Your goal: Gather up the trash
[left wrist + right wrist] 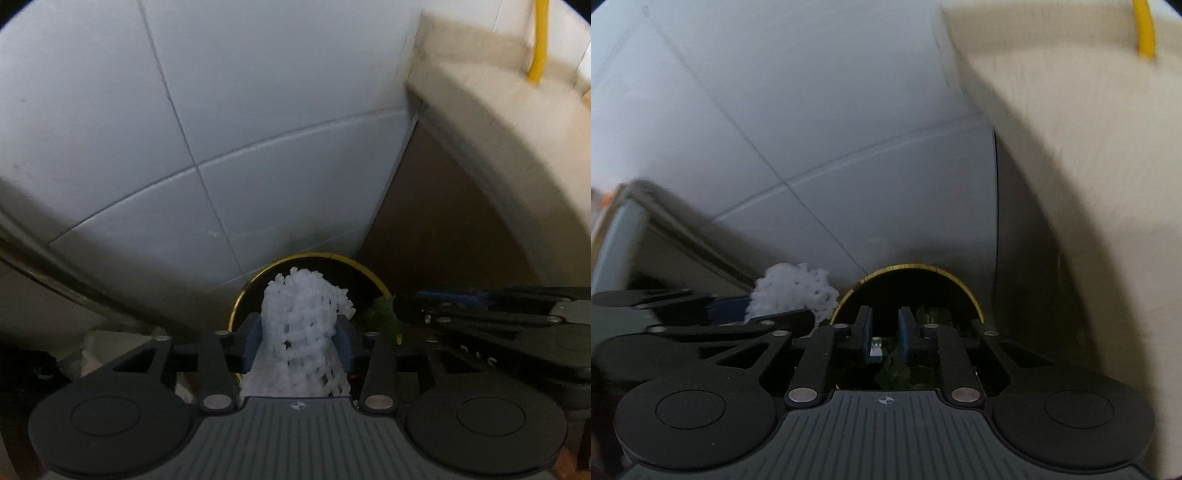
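A white foam net point(303, 325) stands between the blue pads point(252, 341) of my left gripper point(299, 343), and both pads lie against its sides. It hangs over a black bin with a gold rim point(314, 255). My right gripper point(443, 310) reaches in from the right, beside the bin. In the right wrist view my right gripper point(886, 332) hovers over the same bin rim point(912, 266) with a narrow gap between its pads. A small pale scrap point(876, 349) sits in that gap near one pad, not pinched. The foam net point(792, 291) shows to the left.
Green leaves point(897, 373) lie in the bin. A white tiled wall point(221, 129) rises behind it. A cream block point(517, 147) with a yellow cord point(539, 44) crowds the right side. A metal rail point(55, 273) slants along the left.
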The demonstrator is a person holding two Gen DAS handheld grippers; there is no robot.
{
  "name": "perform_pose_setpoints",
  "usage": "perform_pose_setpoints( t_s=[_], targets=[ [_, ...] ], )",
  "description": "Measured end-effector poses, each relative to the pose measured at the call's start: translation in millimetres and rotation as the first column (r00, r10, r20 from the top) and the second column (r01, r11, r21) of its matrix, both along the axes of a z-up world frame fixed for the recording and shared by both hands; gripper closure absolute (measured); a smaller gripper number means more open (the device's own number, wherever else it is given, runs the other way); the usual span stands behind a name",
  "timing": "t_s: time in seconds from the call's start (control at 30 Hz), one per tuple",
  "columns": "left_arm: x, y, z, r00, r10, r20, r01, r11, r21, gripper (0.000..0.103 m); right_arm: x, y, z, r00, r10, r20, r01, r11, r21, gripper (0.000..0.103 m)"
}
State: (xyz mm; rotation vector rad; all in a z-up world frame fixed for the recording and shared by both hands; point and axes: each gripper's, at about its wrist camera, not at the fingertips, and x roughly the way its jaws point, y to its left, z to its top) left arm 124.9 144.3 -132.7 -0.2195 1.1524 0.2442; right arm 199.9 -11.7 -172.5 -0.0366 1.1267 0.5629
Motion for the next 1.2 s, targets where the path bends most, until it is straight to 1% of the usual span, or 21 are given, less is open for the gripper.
perform_pose_setpoints(
  t_s=[0.07, 0.17, 0.2, 0.23, 0.3, 0.37, 0.4, 0.53, 0.6, 0.67, 0.73, 0.77, 0.83, 0.87, 0.9, 0.97, 1.07, 1.13, 1.2],
  targets=[
    [6, -1, -7, 0.999, -0.012, -0.036, 0.013, 1.0, 0.003, 0.061, 9, 1, -18, 0.999, -0.03, -0.026, 0.03, 1.0, -0.004, 0.082],
    [13, 4, -9, 0.999, 0.002, -0.046, -0.004, 0.999, -0.046, 0.055, 9, -3, -30, 0.997, -0.068, -0.042, 0.068, 0.998, -0.008, 0.081],
    [14, 5, -8, 0.999, 0.011, -0.044, -0.013, 0.999, -0.053, 0.049, 8, -6, -29, 0.996, -0.077, -0.039, 0.077, 0.997, -0.006, 0.081],
    [13, 7, -7, 0.999, 0.018, -0.04, -0.02, 0.999, -0.05, 0.047, 6, -8, -27, 0.996, -0.09, -0.03, 0.089, 0.996, -0.009, 0.081],
    [9, 6, -3, 0.999, 0.022, -0.025, -0.023, 0.999, -0.035, 0.047, 4, -10, -20, 0.994, -0.11, -0.017, 0.11, 0.994, -0.017, 0.078],
    [7, 5, 2, 1.0, 0.016, -0.003, -0.016, 0.999, -0.029, 0.047, 0, -16, -10, 0.993, -0.116, 0.002, 0.117, 0.993, -0.015, 0.076],
    [5, 5, 6, 1.0, 0.013, 0.016, -0.012, 1.0, -0.026, 0.047, -2, -15, -5, 0.993, -0.118, 0.016, 0.118, 0.993, -0.019, 0.073],
    [-8, 5, 26, 0.995, 0.005, 0.101, -0.004, 1.0, -0.012, 0.047, -21, -18, 23, 0.989, -0.126, 0.078, 0.127, 0.992, -0.002, 0.071],
    [-18, 6, 44, 0.989, 0.023, 0.148, -0.022, 1.0, -0.009, 0.046, -32, -20, 41, 0.982, -0.142, 0.125, 0.142, 0.99, 0.009, 0.062],
    [-31, 10, 60, 0.98, 0.042, 0.193, -0.037, 0.999, -0.033, 0.043, -44, -25, 60, 0.972, -0.161, 0.172, 0.16, 0.987, 0.017, 0.058],
    [-47, 11, 73, 0.971, 0.072, 0.229, -0.064, 0.997, -0.044, 0.033, -50, -29, 77, 0.967, -0.168, 0.193, 0.164, 0.986, 0.034, 0.057],
    [-53, 12, 78, 0.967, 0.085, 0.24, -0.076, 0.996, -0.046, 0.032, -54, -32, 85, 0.964, -0.171, 0.206, 0.164, 0.985, 0.049, 0.057],
    [-64, 11, 86, 0.958, 0.114, 0.265, -0.104, 0.993, -0.054, 0.032, -61, -39, 102, 0.955, -0.176, 0.239, 0.166, 0.984, 0.064, 0.049],
    [-69, 9, 90, 0.955, 0.127, 0.269, -0.116, 0.992, -0.056, 0.032, -65, -40, 109, 0.951, -0.174, 0.256, 0.162, 0.984, 0.068, 0.043],
    [-71, 8, 91, 0.953, 0.135, 0.272, -0.124, 0.991, -0.057, 0.032, -69, -42, 114, 0.948, -0.17, 0.271, 0.156, 0.985, 0.073, 0.041],
    [-77, 1, 97, 0.948, 0.146, 0.283, -0.136, 0.989, -0.054, 0.031, -77, -43, 119, 0.945, -0.146, 0.293, 0.134, 0.989, 0.062, 0.041],
    [-83, -9, 104, 0.944, 0.155, 0.29, -0.152, 0.988, -0.033, 0.031, -83, -42, 121, 0.95, -0.107, 0.292, 0.097, 0.994, 0.049, 0.041],
    [-88, -15, 109, 0.94, 0.166, 0.299, -0.162, 0.986, -0.038, 0.027, -87, -46, 117, 0.951, -0.094, 0.295, 0.086, 0.995, 0.042, 0.041],
    [-93, -21, 112, 0.937, 0.176, 0.303, -0.175, 0.984, -0.029, 0.025, -86, -50, 120, 0.955, -0.086, 0.283, 0.077, 0.996, 0.042, 0.041]
  ],
)
